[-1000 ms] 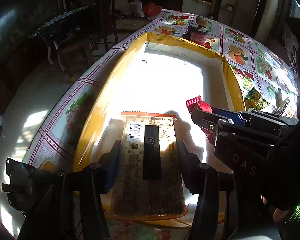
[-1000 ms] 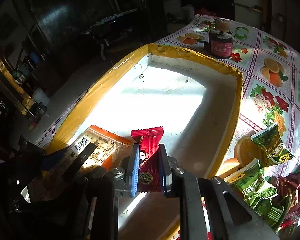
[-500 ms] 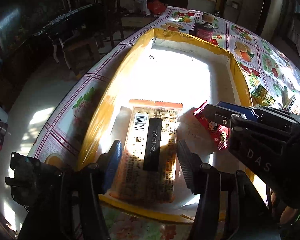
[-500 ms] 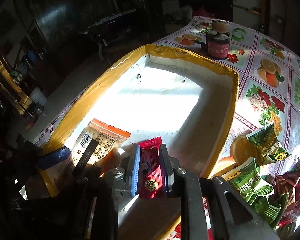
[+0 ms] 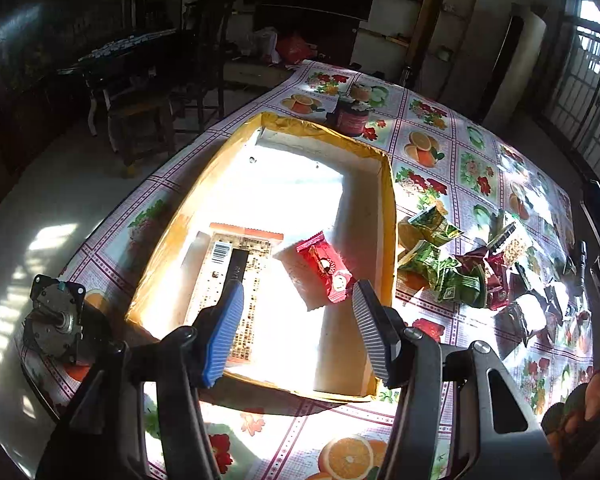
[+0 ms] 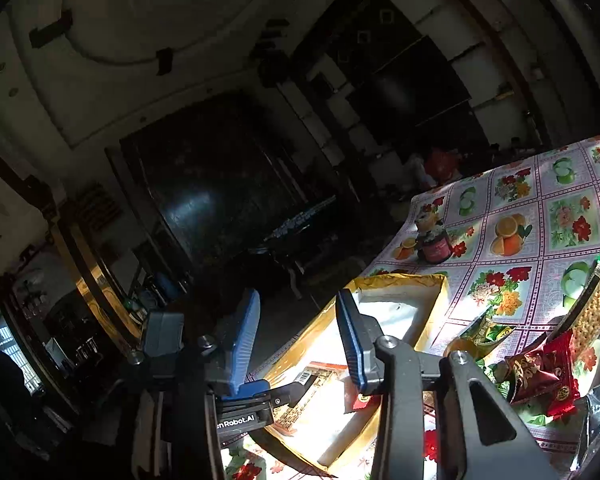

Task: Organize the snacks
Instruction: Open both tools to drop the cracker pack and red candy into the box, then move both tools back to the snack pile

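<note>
A yellow-rimmed cardboard box (image 5: 388, 216) stands on the flowered tablecloth. Inside lie a flat cracker pack with a barcode (image 5: 236, 276) and a red candy wrapper (image 5: 324, 270). My left gripper (image 5: 298, 330) is open and empty, held above the box's near end. My right gripper (image 6: 296, 344) is open and empty, raised and tilted up toward the dark room; the box (image 6: 440, 300) lies below it. A pile of green and dark red snack packs (image 5: 460, 272) lies on the table right of the box, also in the right wrist view (image 6: 540, 372).
A dark jar with a red label (image 5: 352, 116) stands beyond the box's far end. The table's left edge (image 5: 112, 220) drops to the floor. Chairs and dark furniture (image 5: 140, 92) stand at the left. The left gripper's body (image 6: 240, 412) shows under my right gripper.
Both grippers let go of their packs and opened. The cracker pack and red candy now lie in the box. Both grippers pulled back and up; the right one tilted upward.
</note>
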`<state>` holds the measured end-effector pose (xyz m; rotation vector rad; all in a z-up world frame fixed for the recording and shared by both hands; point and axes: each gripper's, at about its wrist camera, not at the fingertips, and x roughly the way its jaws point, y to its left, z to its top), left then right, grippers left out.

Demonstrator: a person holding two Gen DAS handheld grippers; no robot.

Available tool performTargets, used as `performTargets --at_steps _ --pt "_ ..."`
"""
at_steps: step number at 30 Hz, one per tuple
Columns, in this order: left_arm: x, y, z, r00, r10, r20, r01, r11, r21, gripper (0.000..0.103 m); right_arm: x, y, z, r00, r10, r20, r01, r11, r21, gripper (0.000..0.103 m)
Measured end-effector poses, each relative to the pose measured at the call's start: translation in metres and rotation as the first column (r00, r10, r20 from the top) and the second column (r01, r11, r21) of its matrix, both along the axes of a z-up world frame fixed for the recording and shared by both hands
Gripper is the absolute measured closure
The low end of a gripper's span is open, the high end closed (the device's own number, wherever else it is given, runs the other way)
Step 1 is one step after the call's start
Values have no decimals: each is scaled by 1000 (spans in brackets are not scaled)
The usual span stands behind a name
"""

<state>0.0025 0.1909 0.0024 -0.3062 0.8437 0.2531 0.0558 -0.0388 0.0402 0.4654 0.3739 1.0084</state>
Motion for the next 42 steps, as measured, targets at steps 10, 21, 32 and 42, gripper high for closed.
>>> performTargets --at_steps 10,21,32,42 --pt "-5 -68 23 989 -140 53 142 990 -20 39 -28 -122 22 938 -340 -70 338 845 414 21" --pt "2 -98 14 978 -211 10 211 978 -6 36 -59 -234 122 940 -340 -22 336 914 228 8" --pt "15 -160 -5 936 -346 -59 349 936 46 35 -24 -204 -2 853 -481 -205 376 837 -397 35" --pt "32 -193 -23 899 -425 -109 435 897 85 33 -1 -213 -68 765 -560 -318 379 790 -482 42"
